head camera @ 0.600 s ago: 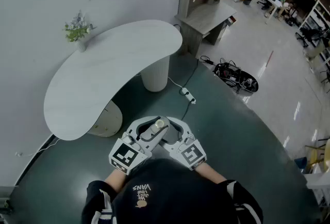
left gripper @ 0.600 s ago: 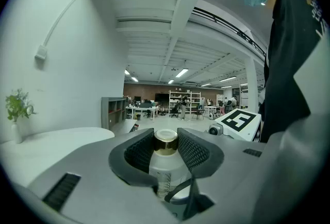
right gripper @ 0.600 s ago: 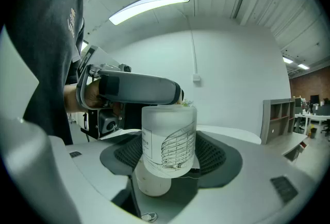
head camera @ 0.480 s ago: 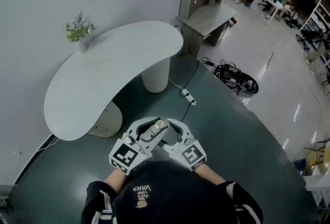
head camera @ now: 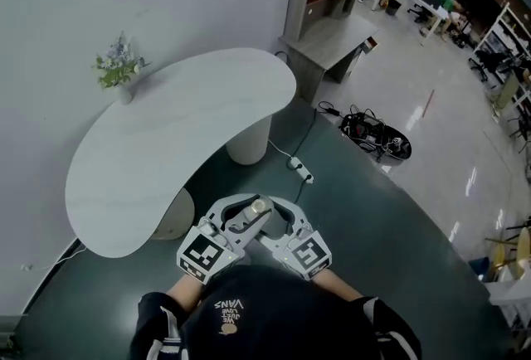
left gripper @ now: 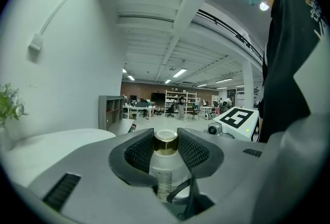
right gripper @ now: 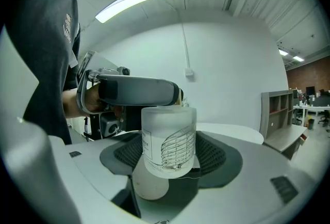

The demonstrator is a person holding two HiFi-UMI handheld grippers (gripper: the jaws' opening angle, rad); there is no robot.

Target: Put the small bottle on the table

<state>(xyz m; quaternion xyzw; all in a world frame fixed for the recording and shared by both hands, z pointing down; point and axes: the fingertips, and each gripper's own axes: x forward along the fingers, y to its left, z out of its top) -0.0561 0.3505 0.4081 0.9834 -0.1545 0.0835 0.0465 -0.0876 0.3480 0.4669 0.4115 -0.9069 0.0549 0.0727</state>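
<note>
The small frosted bottle [head camera: 257,206] with a gold cap is held upright in front of the person's body, over the dark floor. My left gripper [head camera: 242,216] is shut on the bottle's cap [left gripper: 166,141], a meshed pad on each side of it. My right gripper [head camera: 277,217] meets the left tip to tip, and its jaws stand wide open around the bottle's body [right gripper: 169,138] without pressing on it. From the right gripper view, the left gripper's finger [right gripper: 136,91] crosses above the bottle and hides the cap. The white curved table [head camera: 166,143] lies ahead to the left.
A vase of flowers [head camera: 116,68] stands on the table's far left end. Two white pedestals carry the table [head camera: 249,134]. A power strip [head camera: 300,169] and its cable lie on the floor beyond the grippers. A grey shelf desk [head camera: 328,10] and a heap of cables [head camera: 377,134] are farther off.
Both grippers and the bottle keep their place in front of the body. The head view has shifted slightly, so the table and floor sit a little lower and to the left.
</note>
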